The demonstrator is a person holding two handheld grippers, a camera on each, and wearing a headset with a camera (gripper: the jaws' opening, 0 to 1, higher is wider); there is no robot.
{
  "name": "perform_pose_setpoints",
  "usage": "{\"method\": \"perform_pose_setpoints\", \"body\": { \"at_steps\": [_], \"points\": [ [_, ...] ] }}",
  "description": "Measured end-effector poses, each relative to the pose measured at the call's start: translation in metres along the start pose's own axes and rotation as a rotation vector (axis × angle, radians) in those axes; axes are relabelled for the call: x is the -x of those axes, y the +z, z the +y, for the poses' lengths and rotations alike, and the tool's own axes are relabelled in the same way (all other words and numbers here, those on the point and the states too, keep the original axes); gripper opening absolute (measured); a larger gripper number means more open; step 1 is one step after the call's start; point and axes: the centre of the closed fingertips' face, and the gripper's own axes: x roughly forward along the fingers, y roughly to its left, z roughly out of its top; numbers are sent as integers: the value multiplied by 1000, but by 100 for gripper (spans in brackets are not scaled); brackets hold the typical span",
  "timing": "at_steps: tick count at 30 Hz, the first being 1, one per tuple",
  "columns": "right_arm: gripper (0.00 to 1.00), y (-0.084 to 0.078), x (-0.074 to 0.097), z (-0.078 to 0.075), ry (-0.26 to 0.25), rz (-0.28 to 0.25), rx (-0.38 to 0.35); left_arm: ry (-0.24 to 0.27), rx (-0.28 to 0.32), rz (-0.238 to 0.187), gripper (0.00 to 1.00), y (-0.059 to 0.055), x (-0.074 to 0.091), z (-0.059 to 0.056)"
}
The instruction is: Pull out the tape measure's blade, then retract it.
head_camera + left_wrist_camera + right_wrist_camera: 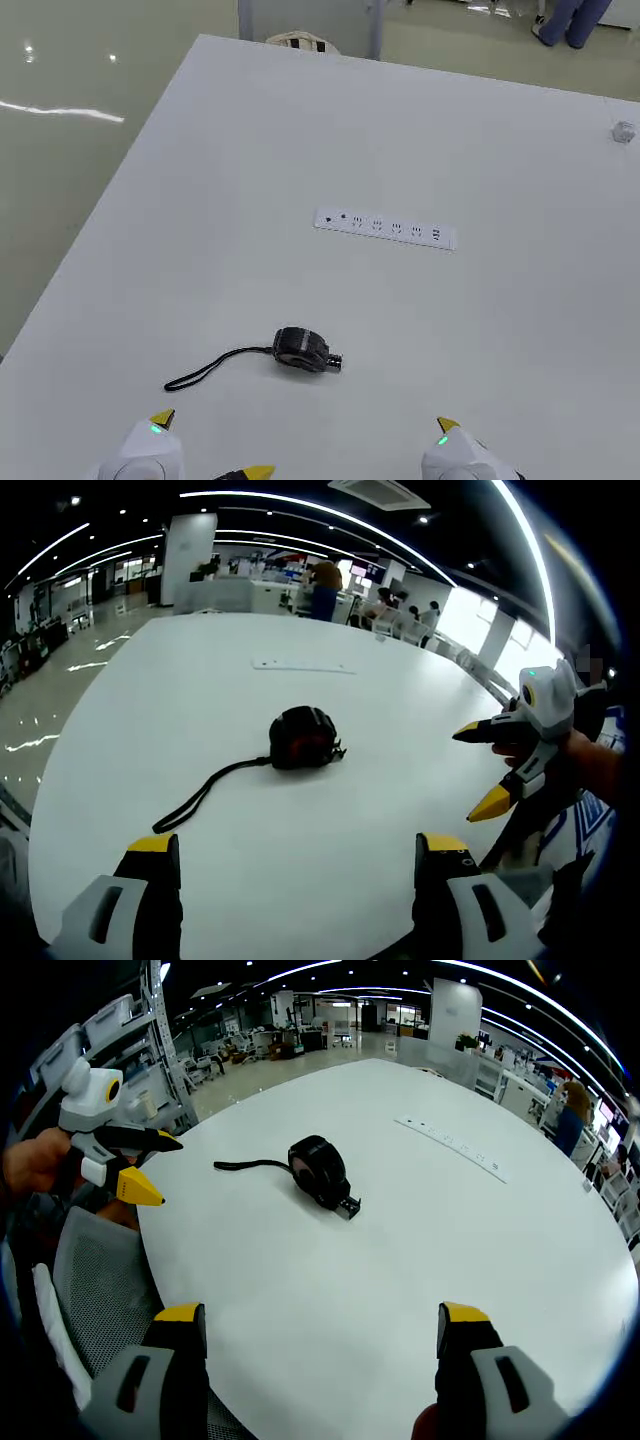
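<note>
A black tape measure [300, 349] [303, 736] [318, 1168] lies on the white table [300, 150], blade drawn in, with only its end hook [337, 362] showing on the right. Its black wrist strap [210, 368] trails off to the left. My left gripper [210, 445] [298, 845] is open near the front edge, short of the strap, with nothing between its jaws. My right gripper [450, 432] [320, 1312] is open too, to the right of the tape measure and apart from it. Each gripper shows in the other's view: the right gripper [475, 770] and the left gripper [160, 1168].
A white power strip [385, 227] [302, 665] [455, 1147] lies mid-table beyond the tape measure. A small clear object [623, 131] sits at the far right. A bag [300, 41] rests past the far edge. A grey mesh chair [90, 1260] stands at the near edge.
</note>
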Motion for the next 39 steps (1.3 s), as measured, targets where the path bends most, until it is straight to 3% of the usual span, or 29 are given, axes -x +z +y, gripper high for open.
{"method": "perform_pose_setpoints", "body": {
  "at_steps": [22,39],
  "points": [
    [97,17,-24,-7,33,6,84,-25,-52,3,93,28,-37,1],
    [97,27,-40,-16,49,14,153,-60,-121,12,92,34,-51,0]
  ]
}}
